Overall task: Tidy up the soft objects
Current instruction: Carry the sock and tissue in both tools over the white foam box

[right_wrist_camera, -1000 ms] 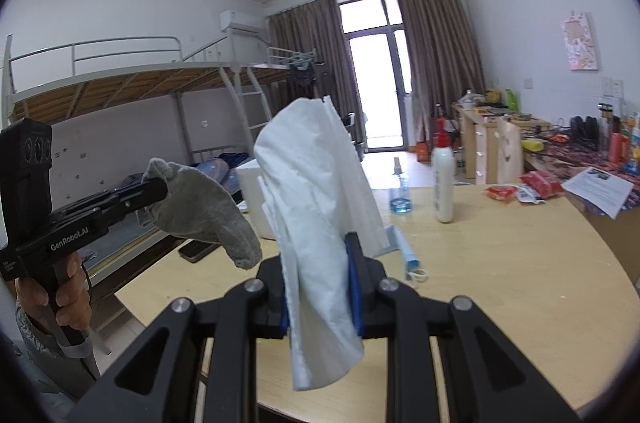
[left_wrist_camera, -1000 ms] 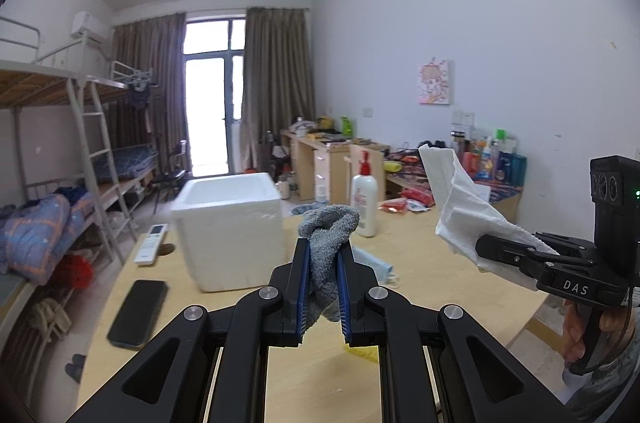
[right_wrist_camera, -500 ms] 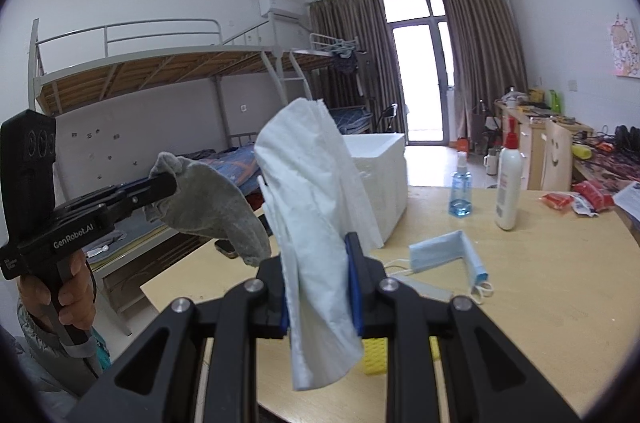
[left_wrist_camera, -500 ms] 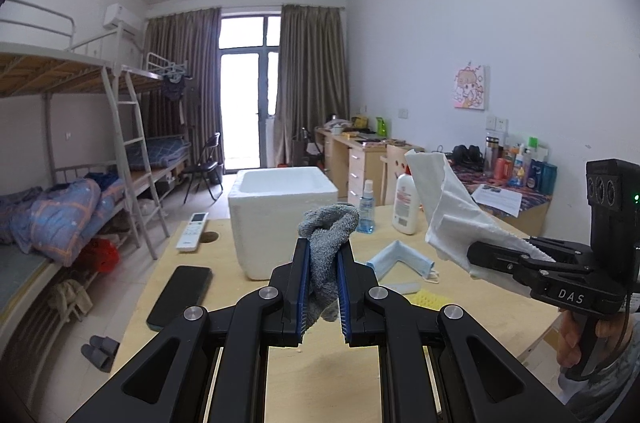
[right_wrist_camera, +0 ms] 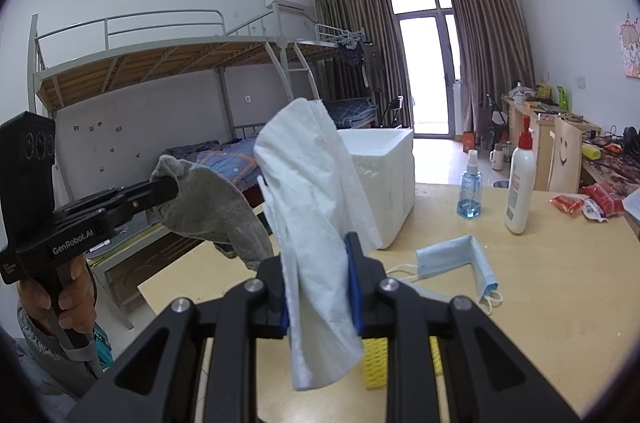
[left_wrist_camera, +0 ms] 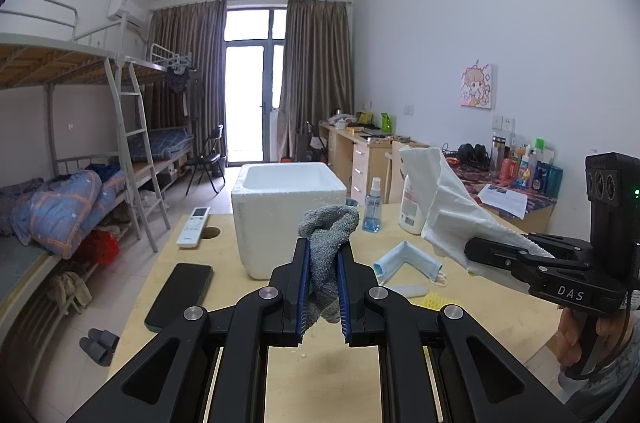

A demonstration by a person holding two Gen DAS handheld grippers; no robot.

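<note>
My left claw (left_wrist_camera: pixel 323 287) is clamped on the grey sock (left_wrist_camera: pixel 326 243), sock bunched up between the blue pads and sticking out above them. Right claw (right_wrist_camera: pixel 318 287) is pinched on the white tissue (right_wrist_camera: pixel 316 223), which stands up tall and droops below the pads. Both held up in the air above the wooden table (left_wrist_camera: pixel 328 375), nothing touching the surface.

Change over the last second: I've swung both claws round toward the white foam box (left_wrist_camera: pixel 288 211). A second ago the box sat off to the left in the left view with the lotion bottle (left_wrist_camera: pixel 410 211) behind the sock; now the box is straight ahead, directly behind the sock. In the right view the box has come in from behind the tissue and now shows clearly at centre-right. Grips are the same as before, no slipping that I can see.

Meaning: both soft items are picked and lined up on the box, so I judge this is the carry phase, drop-in next. Box top is open, inside looks empty from here but the bottom is hidden.

Left on the table: blue face mask (right_wrist_camera: pixel 460 259) just beside the box, probably the next soft thing. Yellow sponge-like piece (right_wrist_camera: pixel 374 363) under my right claw, partly hidden. Phone (left_wrist_camera: pixel 180 295), remote (left_wrist_camera: pixel 194 227), spray bottle (left_wrist_camera: pixel 372 207) not mine to move.
</note>
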